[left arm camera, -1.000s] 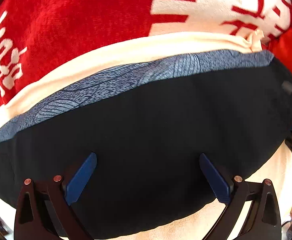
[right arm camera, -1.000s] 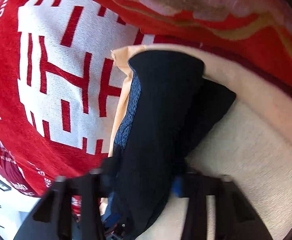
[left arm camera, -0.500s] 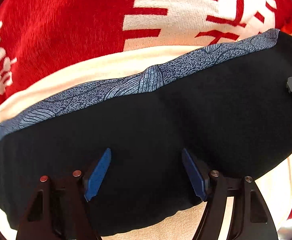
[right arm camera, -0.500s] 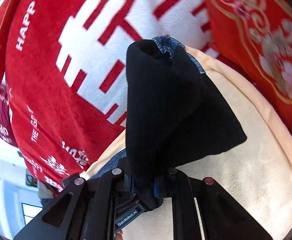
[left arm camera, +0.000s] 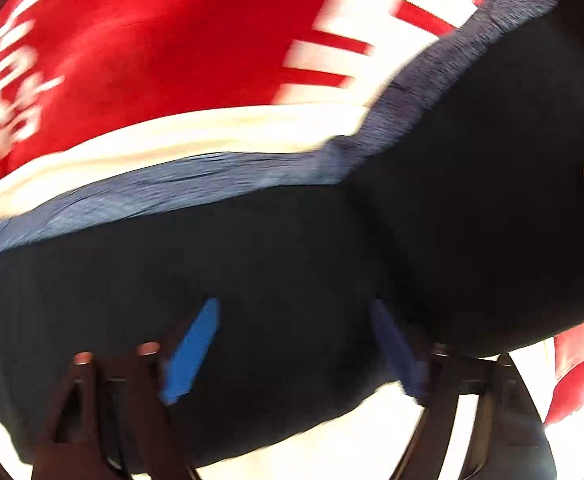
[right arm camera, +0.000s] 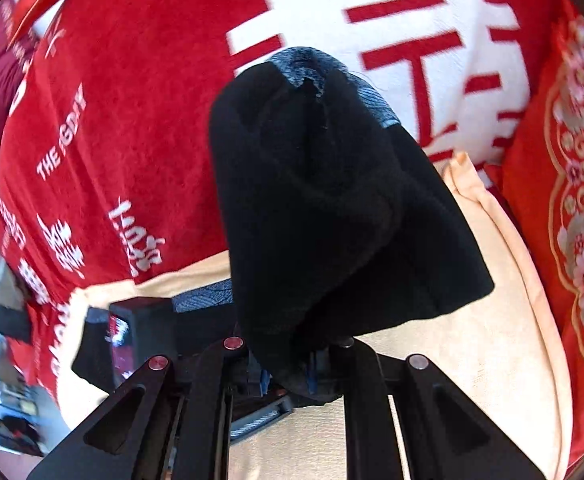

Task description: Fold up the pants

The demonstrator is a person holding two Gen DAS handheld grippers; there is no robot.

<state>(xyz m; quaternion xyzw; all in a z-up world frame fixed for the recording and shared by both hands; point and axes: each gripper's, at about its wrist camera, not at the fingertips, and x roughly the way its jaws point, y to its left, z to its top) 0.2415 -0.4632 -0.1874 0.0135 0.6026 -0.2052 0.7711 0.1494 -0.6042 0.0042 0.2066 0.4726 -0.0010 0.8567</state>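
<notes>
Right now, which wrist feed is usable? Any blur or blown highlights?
Left wrist view: heavy motion blur, the red blanket lettering and the pants waistband smeared, the cream cushion at the bottom blown out to white. Right wrist view: much sharper, the right gripper and the black fabric pinched in it read clearly; only the left edge is soft and overexposed. Both show strong fisheye bending.

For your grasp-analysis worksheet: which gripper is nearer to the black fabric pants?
Right. The right gripper is clamped on a lifted fold of the black fabric pants; the left gripper is open over them, contact unclear.
</notes>
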